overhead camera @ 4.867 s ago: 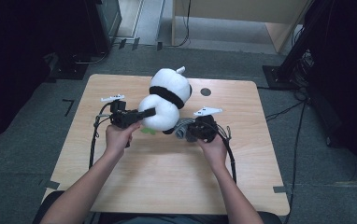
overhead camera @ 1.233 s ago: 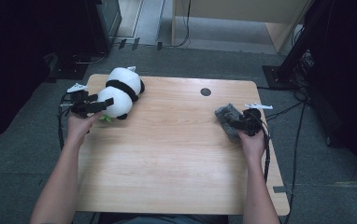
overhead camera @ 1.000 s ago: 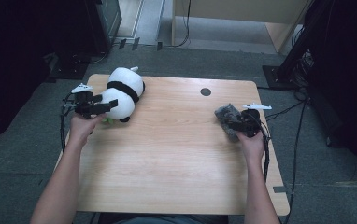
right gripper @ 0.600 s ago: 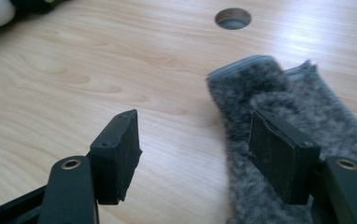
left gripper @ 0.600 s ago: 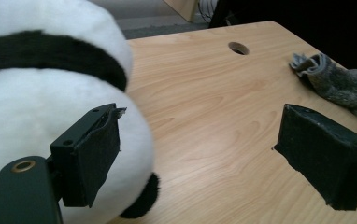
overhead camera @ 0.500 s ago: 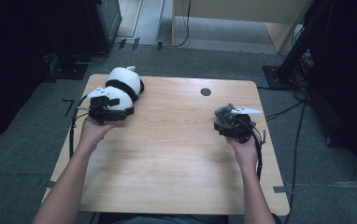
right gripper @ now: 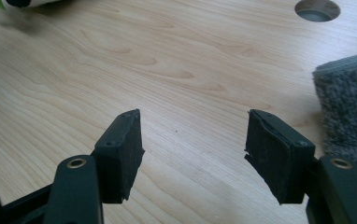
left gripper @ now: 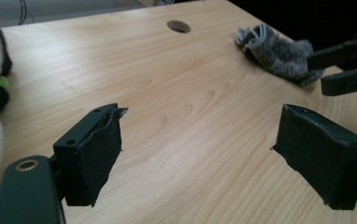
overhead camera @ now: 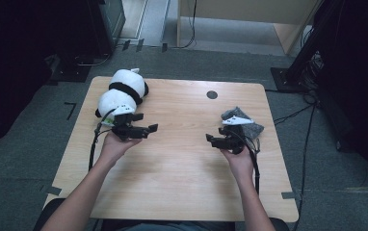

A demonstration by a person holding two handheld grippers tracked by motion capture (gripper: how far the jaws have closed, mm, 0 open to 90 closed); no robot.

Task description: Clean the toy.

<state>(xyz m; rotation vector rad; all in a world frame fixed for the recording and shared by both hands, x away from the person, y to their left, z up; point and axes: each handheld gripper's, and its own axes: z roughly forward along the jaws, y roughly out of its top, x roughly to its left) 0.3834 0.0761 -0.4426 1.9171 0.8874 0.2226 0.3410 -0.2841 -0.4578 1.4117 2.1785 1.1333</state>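
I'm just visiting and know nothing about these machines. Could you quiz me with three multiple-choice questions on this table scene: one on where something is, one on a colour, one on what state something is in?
1. Where does the white plush panda toy with black bands lie on the light wooden table?
A. at its far left corner
B. at its near right corner
C. over the round hole

2. What colour is the fuzzy crumpled cloth beside the right gripper?
A. red
B. grey
C. yellow

3. How do the jaws of the left gripper stand?
A. clamped on the panda
C. clamped on the cloth
B. apart, with nothing between them

Answers:
1. A, as the high view shows the toy at the far left corner, just behind the left hand.
2. B, as the cloth looks grey in the high view and both gripper views.
3. B, as the left gripper view shows bare wood between its two black pads.
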